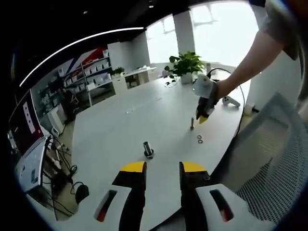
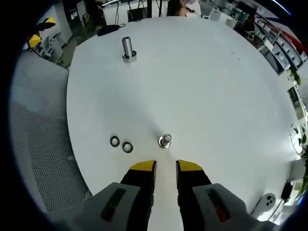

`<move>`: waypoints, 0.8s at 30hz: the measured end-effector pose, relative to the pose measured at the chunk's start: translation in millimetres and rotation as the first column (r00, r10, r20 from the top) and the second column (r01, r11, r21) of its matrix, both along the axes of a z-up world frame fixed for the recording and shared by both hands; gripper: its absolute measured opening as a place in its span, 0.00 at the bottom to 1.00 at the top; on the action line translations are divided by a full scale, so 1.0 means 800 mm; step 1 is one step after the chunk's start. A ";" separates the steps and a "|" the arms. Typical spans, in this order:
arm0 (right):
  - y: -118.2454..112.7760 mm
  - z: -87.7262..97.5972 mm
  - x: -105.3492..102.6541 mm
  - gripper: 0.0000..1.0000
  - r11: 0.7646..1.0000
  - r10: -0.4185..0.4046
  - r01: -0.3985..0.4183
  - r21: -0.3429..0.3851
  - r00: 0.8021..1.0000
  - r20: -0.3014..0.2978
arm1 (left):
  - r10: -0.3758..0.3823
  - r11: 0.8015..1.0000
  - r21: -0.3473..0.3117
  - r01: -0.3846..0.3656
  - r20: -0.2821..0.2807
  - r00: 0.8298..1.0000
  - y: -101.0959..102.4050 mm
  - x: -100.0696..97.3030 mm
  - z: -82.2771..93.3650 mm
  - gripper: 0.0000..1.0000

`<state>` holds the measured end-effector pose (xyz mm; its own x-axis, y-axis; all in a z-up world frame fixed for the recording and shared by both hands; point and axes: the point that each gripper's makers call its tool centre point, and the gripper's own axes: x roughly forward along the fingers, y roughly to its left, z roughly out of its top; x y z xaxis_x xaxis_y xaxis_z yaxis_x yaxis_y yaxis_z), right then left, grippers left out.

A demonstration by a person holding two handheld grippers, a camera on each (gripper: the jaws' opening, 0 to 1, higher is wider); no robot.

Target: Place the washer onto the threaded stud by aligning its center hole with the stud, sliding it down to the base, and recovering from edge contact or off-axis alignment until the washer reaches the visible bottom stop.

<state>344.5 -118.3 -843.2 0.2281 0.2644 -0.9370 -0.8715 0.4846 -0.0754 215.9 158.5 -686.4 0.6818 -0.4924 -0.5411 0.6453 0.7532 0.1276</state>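
Right claw [image 2: 165, 169], jaws narrowly parted and empty, hovers above the threaded stud [image 2: 165, 140]. Two washers [image 2: 121, 144] lie beside it near the white table's [image 2: 202, 86] edge. Left claw [image 1: 162, 169] is likewise empty.

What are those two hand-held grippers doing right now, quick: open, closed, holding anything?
Left hand-held gripper: open, holding nothing.
Right hand-held gripper: open, holding nothing, just above a stud.
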 end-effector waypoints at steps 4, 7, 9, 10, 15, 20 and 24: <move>-0.002 0.001 -0.002 0.19 1.000 -0.007 0.007 -0.002 1.000 0.003 | 0.002 1.000 0.000 -0.002 0.005 1.000 0.000 0.000 0.002 0.26; -0.001 0.003 -0.004 0.19 1.000 -0.010 0.010 -0.002 1.000 0.009 | 0.009 1.000 0.000 -0.009 0.005 1.000 0.002 0.000 0.001 0.26; 0.000 0.000 -0.004 0.19 1.000 -0.016 0.016 0.005 1.000 0.004 | 0.009 1.000 0.003 -0.009 0.005 1.000 0.002 0.000 0.001 0.26; 0.002 0.000 -0.007 0.19 1.000 -0.013 0.013 0.004 1.000 0.004 | 0.008 1.000 0.006 -0.008 0.007 1.000 0.002 0.000 0.001 0.26; 0.006 -0.009 -0.015 0.20 1.000 -0.017 0.017 -0.003 1.000 -0.015 | -0.004 1.000 0.005 0.004 0.032 0.999 -0.002 0.000 0.007 0.26; 0.011 -0.010 -0.022 0.20 1.000 -0.017 0.017 -0.003 1.000 -0.022 | -0.012 1.000 0.019 0.012 0.022 1.000 -0.003 -0.002 0.003 0.26; 0.012 -0.008 -0.024 0.20 1.000 -0.026 0.026 0.006 0.999 -0.019 | -0.018 1.000 0.016 0.018 0.024 1.000 -0.004 -0.001 0.004 0.26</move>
<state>325.5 -108.9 -849.7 0.2168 0.2642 -0.9398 -0.8600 0.5071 -0.0558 214.9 155.2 -683.6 0.6857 -0.4965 -0.5324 0.6554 0.7392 0.1549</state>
